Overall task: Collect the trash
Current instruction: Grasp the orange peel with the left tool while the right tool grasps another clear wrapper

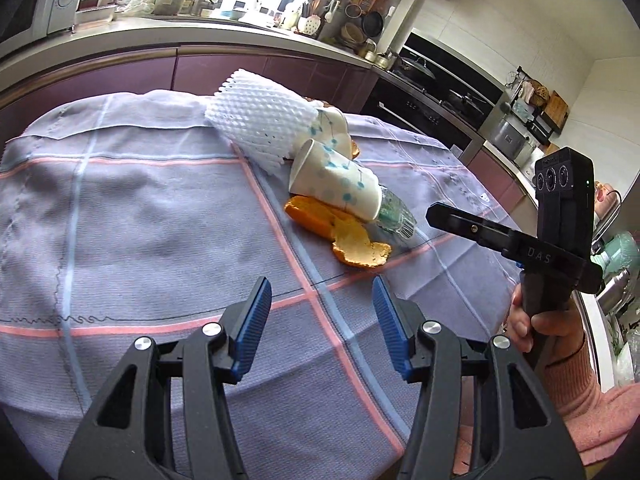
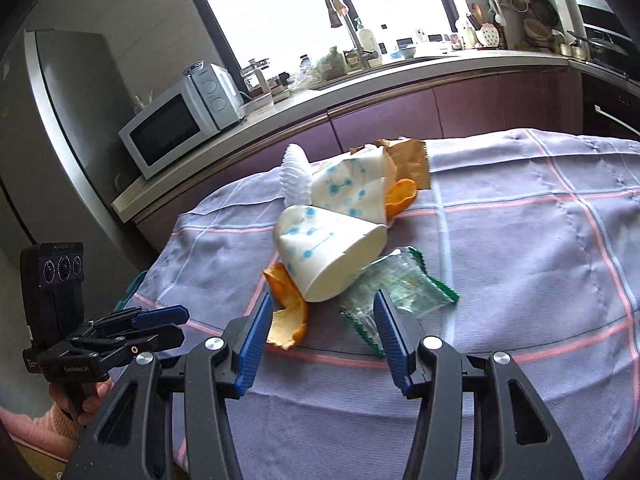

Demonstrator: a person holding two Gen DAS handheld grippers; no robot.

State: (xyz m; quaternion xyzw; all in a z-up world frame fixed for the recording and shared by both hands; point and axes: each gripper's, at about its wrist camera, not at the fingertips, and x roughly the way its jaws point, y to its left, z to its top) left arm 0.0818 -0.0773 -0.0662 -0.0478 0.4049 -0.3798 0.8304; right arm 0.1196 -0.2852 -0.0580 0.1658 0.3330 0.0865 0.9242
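A heap of trash lies on the lilac checked tablecloth (image 1: 140, 220): a white foam net (image 1: 260, 120), two dotted paper cups on their sides (image 1: 336, 184) (image 1: 332, 128), orange peel (image 1: 344, 236) and a clear plastic wrapper (image 1: 394, 216). My left gripper (image 1: 320, 292) hovers open in front of the peel, with nothing between its pads. My right gripper (image 2: 322, 304) is open too, close over the heap. Orange peel (image 2: 288, 312) lies by its left pad and the wrapper (image 2: 400, 284) behind its right pad. The near cup (image 2: 332, 252) lies just beyond. Neither gripper touches anything.
A brown paper bag (image 2: 412, 156) and more peel (image 2: 400, 196) lie behind the far cup (image 2: 352, 188). A counter with a microwave (image 2: 172, 128) and sink runs behind the table, with the stove (image 1: 440, 92) to the right. Each gripper shows in the other's view (image 1: 440, 216) (image 2: 176, 324), held by hands in pink sleeves.
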